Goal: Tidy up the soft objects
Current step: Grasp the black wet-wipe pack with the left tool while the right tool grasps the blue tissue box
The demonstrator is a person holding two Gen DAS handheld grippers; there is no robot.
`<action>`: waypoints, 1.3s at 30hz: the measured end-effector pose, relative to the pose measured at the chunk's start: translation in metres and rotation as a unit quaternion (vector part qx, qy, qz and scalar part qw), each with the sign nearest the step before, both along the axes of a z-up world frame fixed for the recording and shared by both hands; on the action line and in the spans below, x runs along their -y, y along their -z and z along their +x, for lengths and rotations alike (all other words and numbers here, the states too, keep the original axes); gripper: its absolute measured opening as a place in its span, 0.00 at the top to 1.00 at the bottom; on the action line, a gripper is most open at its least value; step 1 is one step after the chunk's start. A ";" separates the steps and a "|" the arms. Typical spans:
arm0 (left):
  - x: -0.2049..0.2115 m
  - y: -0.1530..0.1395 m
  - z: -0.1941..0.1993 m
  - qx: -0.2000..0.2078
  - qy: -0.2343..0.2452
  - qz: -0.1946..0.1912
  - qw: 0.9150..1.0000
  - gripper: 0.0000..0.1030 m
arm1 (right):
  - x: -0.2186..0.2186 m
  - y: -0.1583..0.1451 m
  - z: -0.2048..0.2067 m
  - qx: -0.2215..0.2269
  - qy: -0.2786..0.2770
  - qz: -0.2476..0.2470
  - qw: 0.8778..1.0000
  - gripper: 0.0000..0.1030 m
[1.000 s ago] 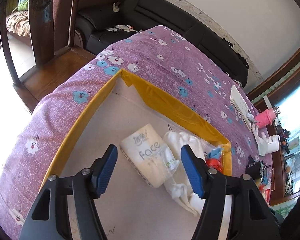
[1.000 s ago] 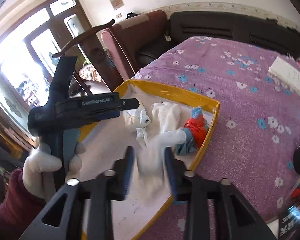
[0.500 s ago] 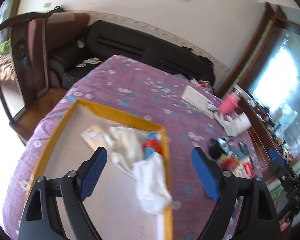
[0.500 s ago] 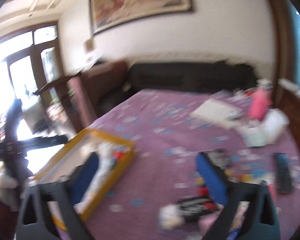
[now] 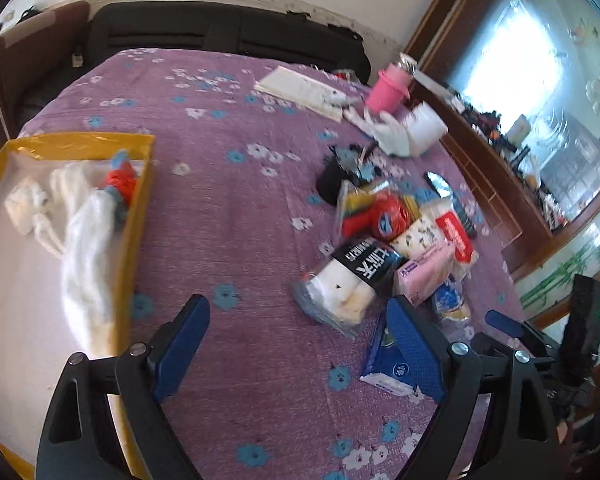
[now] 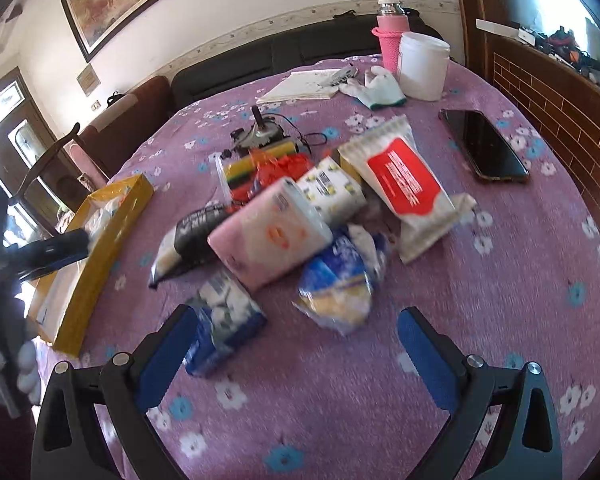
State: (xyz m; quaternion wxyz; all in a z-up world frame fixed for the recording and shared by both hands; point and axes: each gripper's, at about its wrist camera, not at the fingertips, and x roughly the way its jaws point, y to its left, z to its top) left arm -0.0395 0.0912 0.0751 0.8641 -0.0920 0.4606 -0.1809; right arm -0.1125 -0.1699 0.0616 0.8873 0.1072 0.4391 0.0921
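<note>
We note both claws released and empty over the purple flowered cloth (image 5: pixel 228 200). The left gripper (image 5: pixel 296 344) has just been opening; its blue pads stand wide apart with only bare cloth between them. The right gripper (image 6: pixel 296 340) has likewise just been opening and stands spread, nothing pressed by either pad; a blue-and-white tissue pack (image 6: pixel 224 320) lies just beside its left finger. The soft things fall into two groups. In the yellow tray (image 5: pixel 140 216), at the left in the left wrist view, we see a white cloth (image 5: pixel 86 264) draped toward the near rim, a red-and-blue item (image 5: pixel 120 182) against the tray's right wall, and a small white pack (image 5: pixel 24 204). Well apart, to the right, sits a loose heap: a pink tissue pack (image 6: pixel 268 236), a red-labelled white pack (image 6: pixel 404 184), a black-banded pack (image 5: pixel 360 268), and a blue-and-yellow bag (image 6: pixel 336 280), touching or overlapping. A dark phone (image 6: pixel 484 144) lies beyond the heap.
</note>
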 end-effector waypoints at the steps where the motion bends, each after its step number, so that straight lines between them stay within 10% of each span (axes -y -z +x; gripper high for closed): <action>1: 0.011 0.004 0.003 0.000 0.009 0.013 1.000 0.13 | 0.002 0.003 -0.004 0.000 0.000 0.005 1.000 0.00; 10: 0.085 0.033 0.042 0.038 0.117 0.143 0.982 0.14 | 0.009 0.020 -0.010 -0.012 -0.013 0.051 0.999 0.00; 17: 0.106 0.058 0.055 0.007 0.119 0.164 0.979 0.25 | -0.003 0.025 -0.007 -0.022 -0.040 0.070 0.996 0.00; 22: 0.090 0.053 0.046 -0.003 0.099 0.148 0.984 0.46 | -0.027 0.032 0.006 -0.051 -0.067 0.076 0.994 0.00; 36: 0.009 0.026 -0.014 -0.002 -0.006 0.063 0.998 0.48 | -0.107 0.040 0.050 -0.091 -0.062 -0.007 0.994 0.01; 39: 0.013 0.043 -0.016 -0.021 -0.012 0.081 0.996 0.48 | -0.118 0.043 0.048 -0.086 -0.058 -0.070 0.992 0.23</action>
